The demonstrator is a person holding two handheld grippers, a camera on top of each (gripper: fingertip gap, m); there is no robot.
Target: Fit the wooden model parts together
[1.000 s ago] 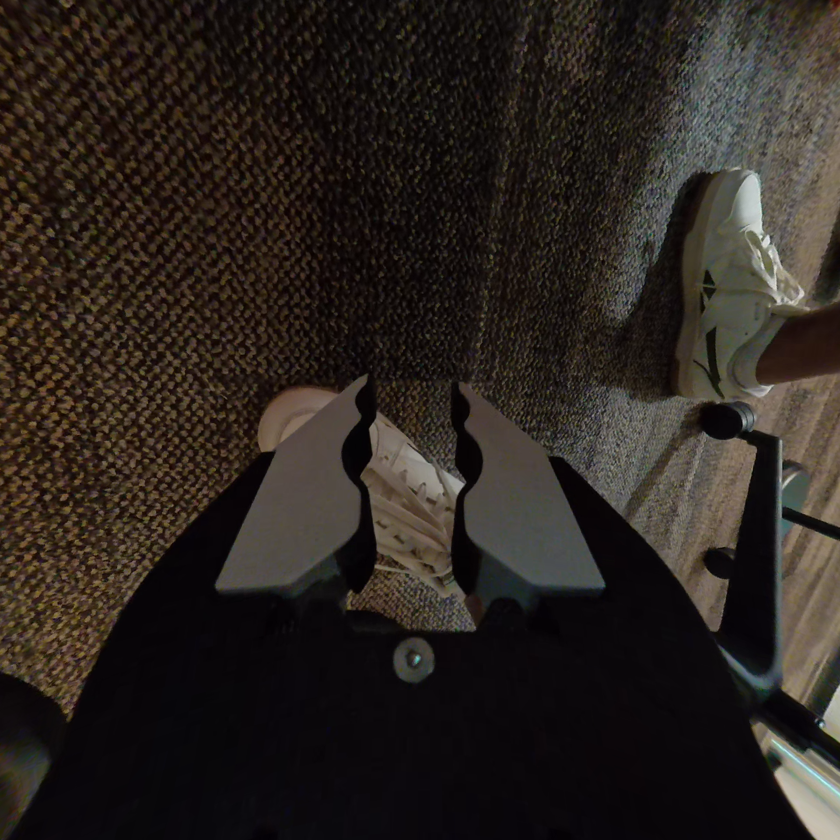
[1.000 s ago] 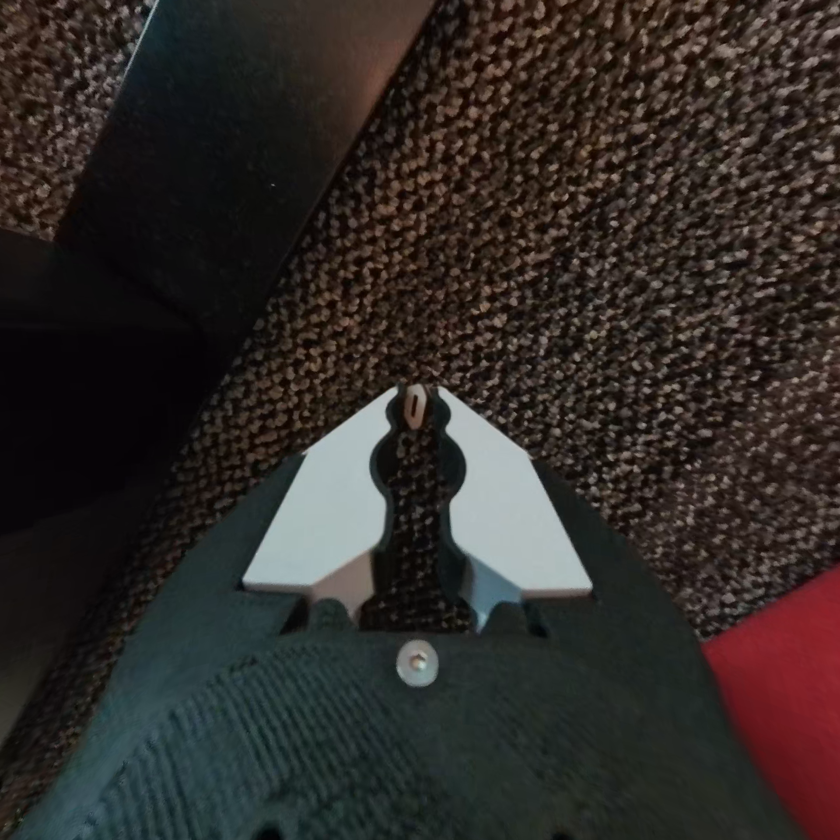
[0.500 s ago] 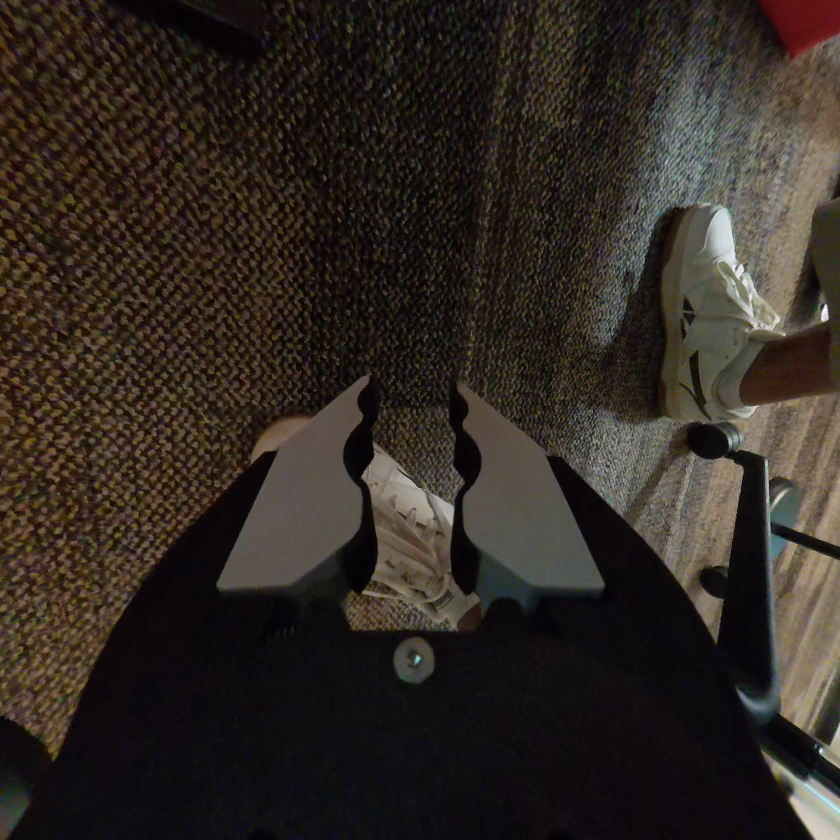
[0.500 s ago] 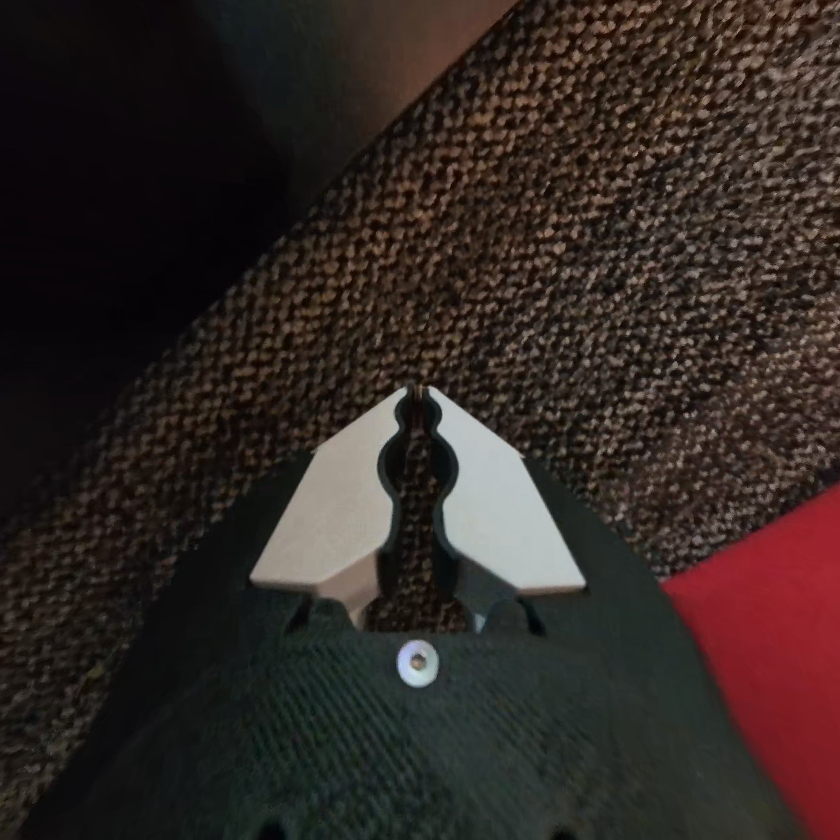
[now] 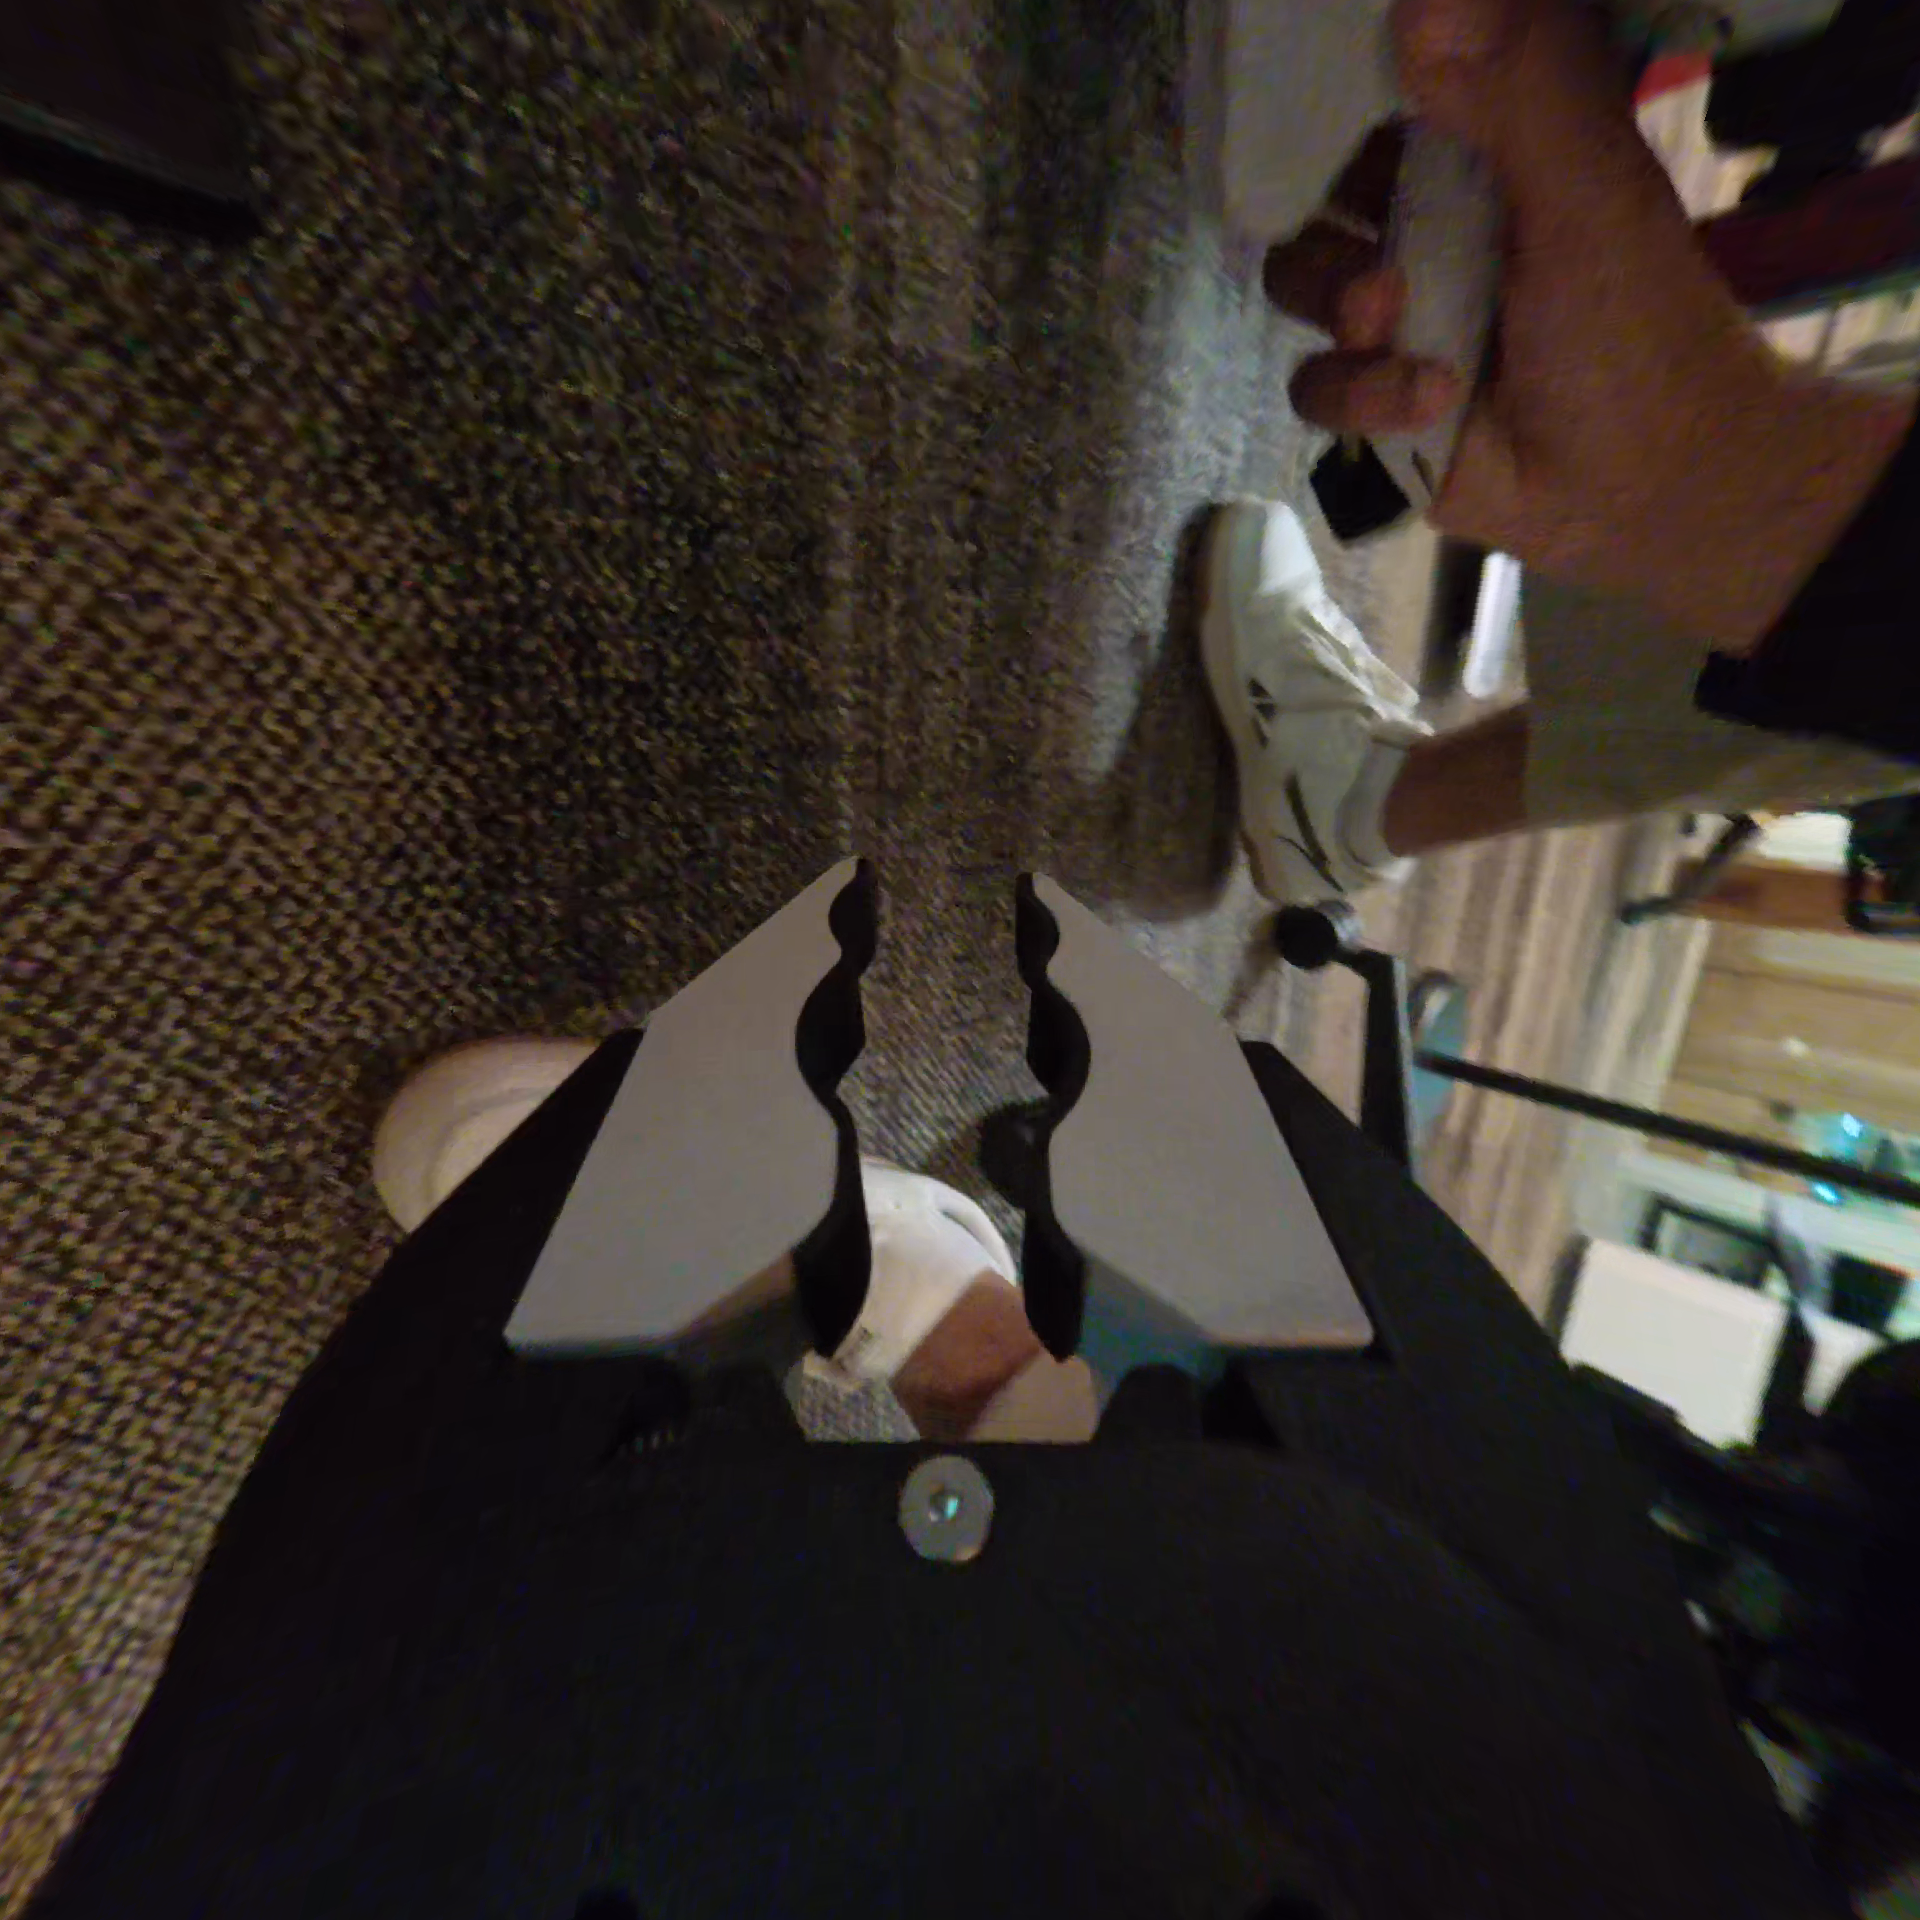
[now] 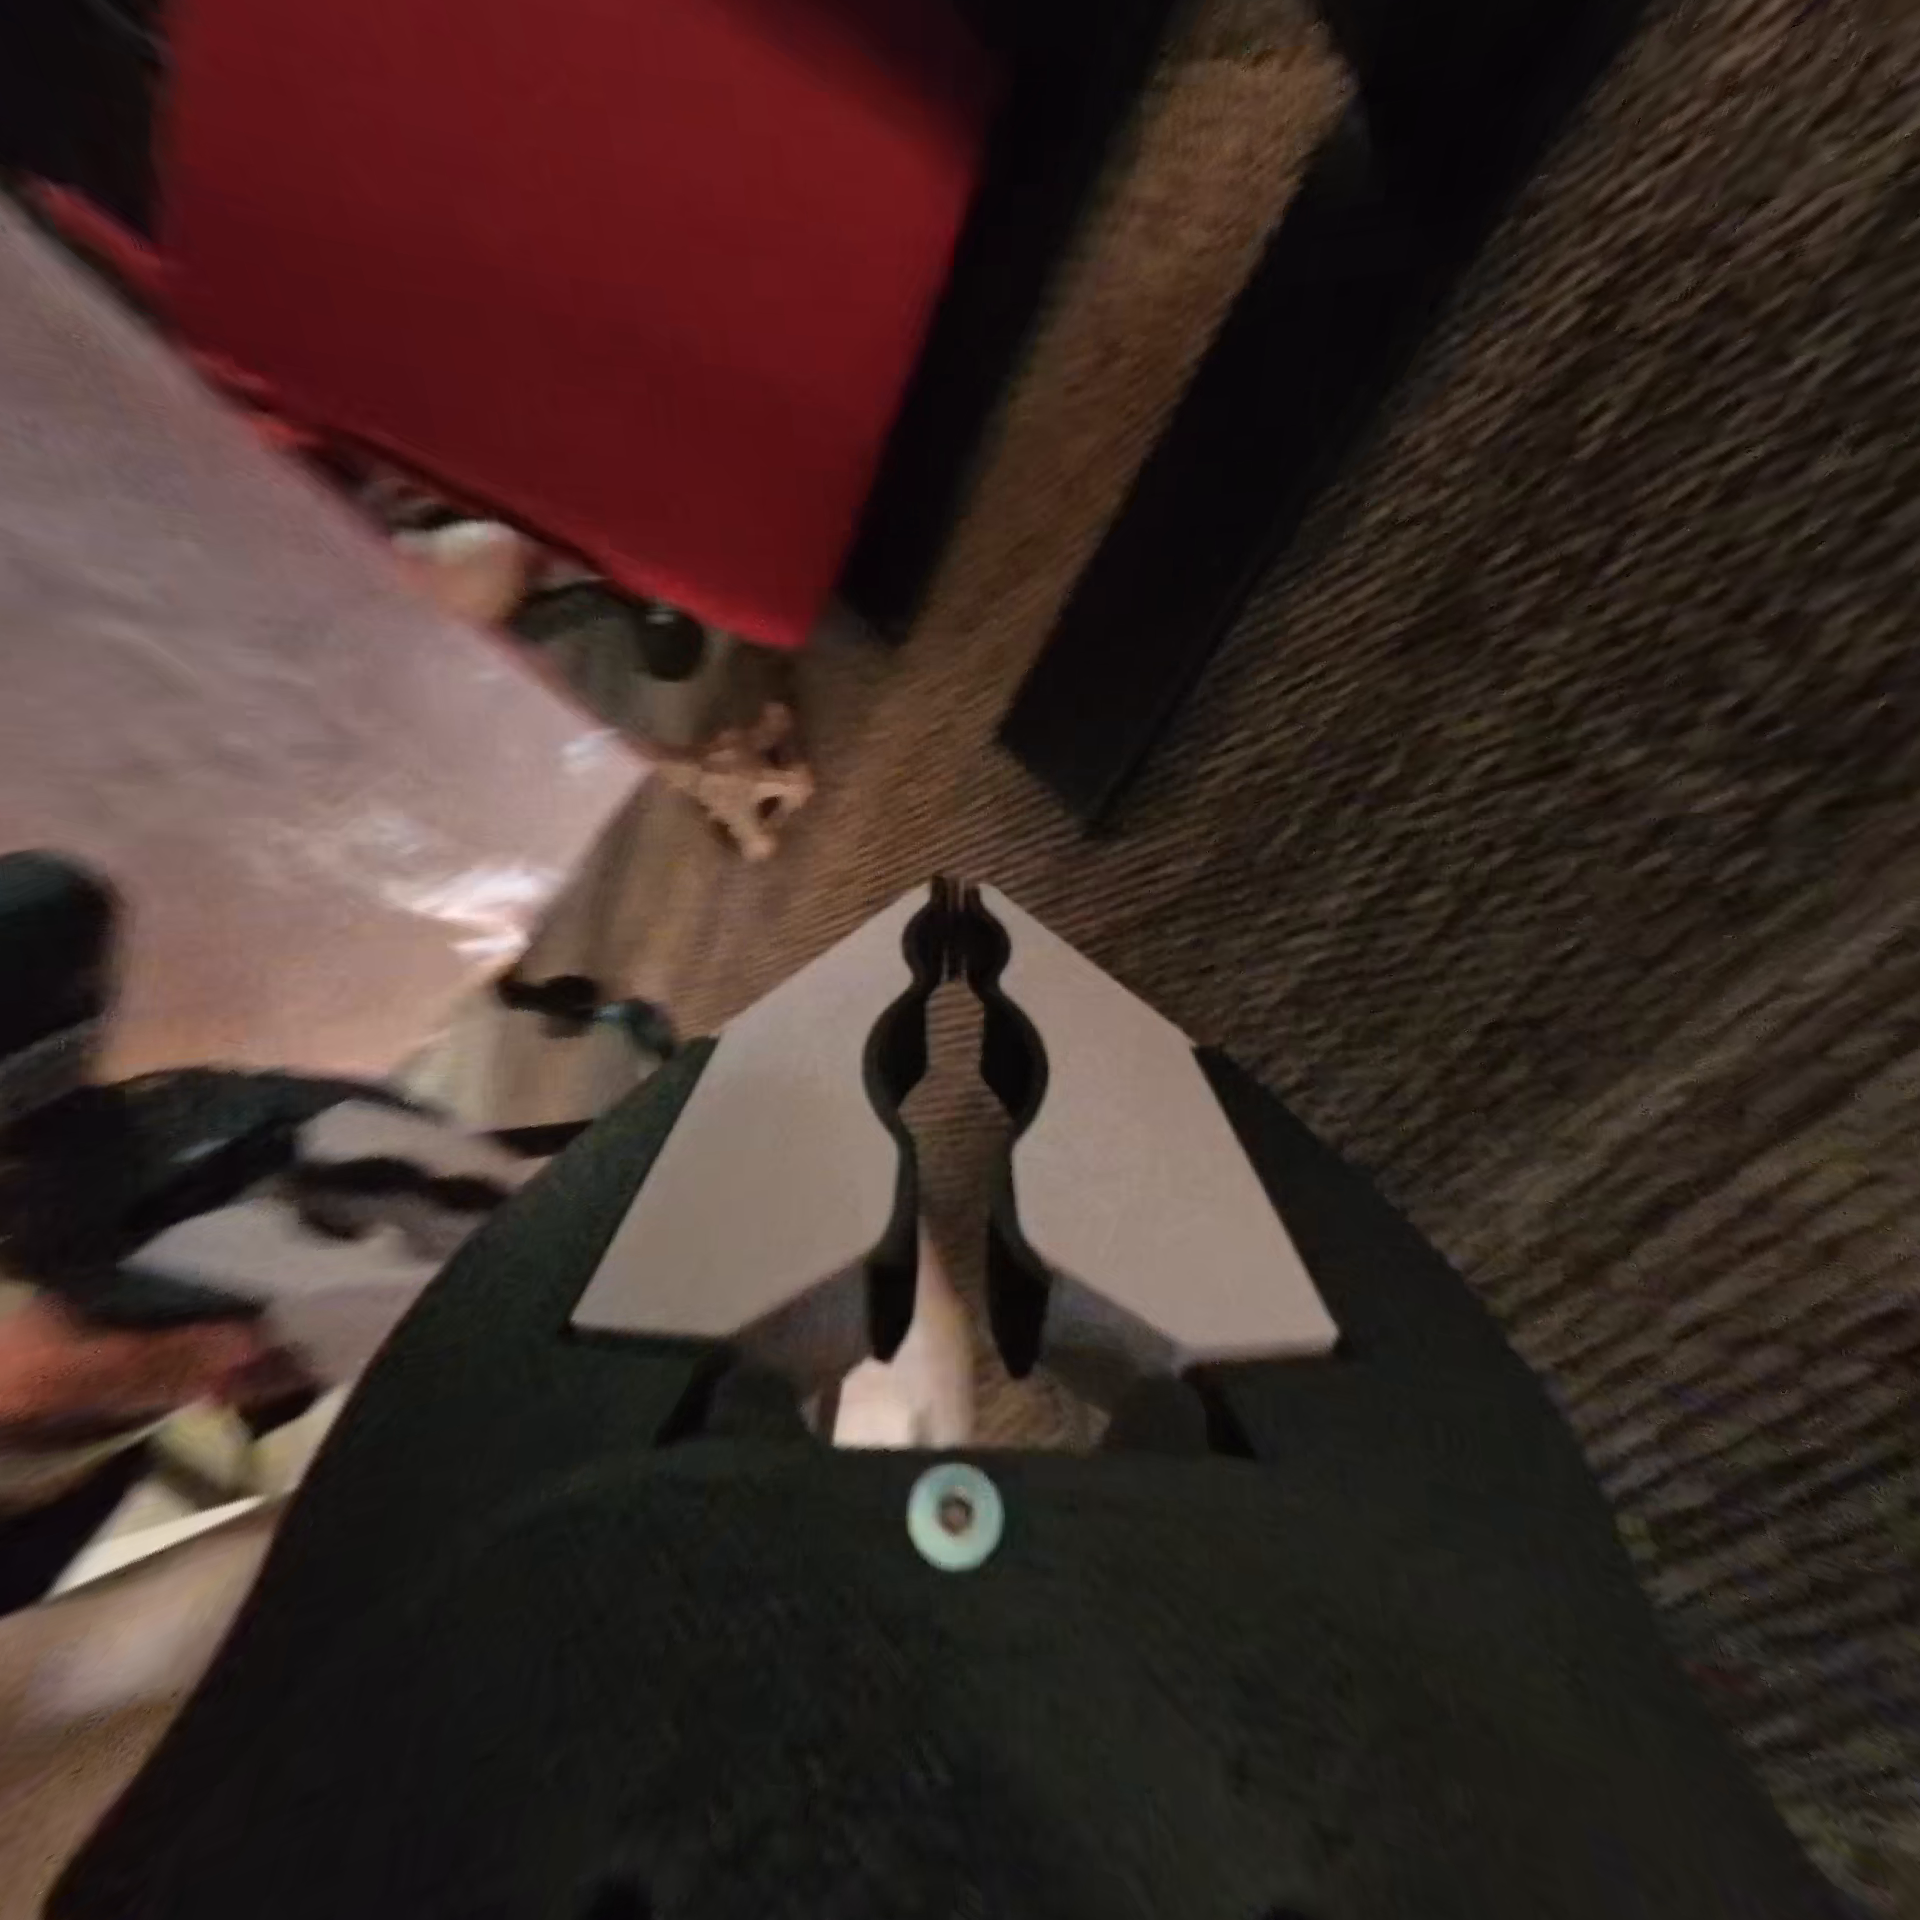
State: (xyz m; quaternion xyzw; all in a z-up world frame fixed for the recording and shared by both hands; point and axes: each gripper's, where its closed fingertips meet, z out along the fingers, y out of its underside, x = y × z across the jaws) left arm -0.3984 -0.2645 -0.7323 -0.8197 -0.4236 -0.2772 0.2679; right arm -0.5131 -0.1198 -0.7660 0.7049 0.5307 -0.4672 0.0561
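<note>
My right gripper [image 6: 954,896] is shut, its tips pinching a thin sliver that looks like a small wooden part seen edge-on; the view is blurred. It hangs over brown carpet [image 6: 1507,935]. A pale wooden model piece [image 6: 764,800] with small prongs lies up and left of the tips, at the edge of a pale pink sheet [image 6: 208,675]. My left gripper [image 5: 943,883] is open and empty, pointing down at the carpet [image 5: 468,520]. No wooden part shows in the left wrist view.
A red block [image 6: 582,260] and a black bar [image 6: 1195,582] lie beyond the right gripper, with blurred black shapes [image 6: 208,1143] at left. In the left wrist view are a person's hand [image 5: 1621,364] on a pale handle, white shoes [image 5: 1299,707], and a black chair base [image 5: 1371,997]. Spacing between my two grippers at the tips: around 20 centimetres. The carpet [image 5: 468,520] sits 20 centimetres or so from the ends of my right fingers.
Both grippers have swung upward. The right view went from bare carpet to the red block, pink sheet and wooden piece. The hand has come into the left view. Neither gripper's opening changed.
</note>
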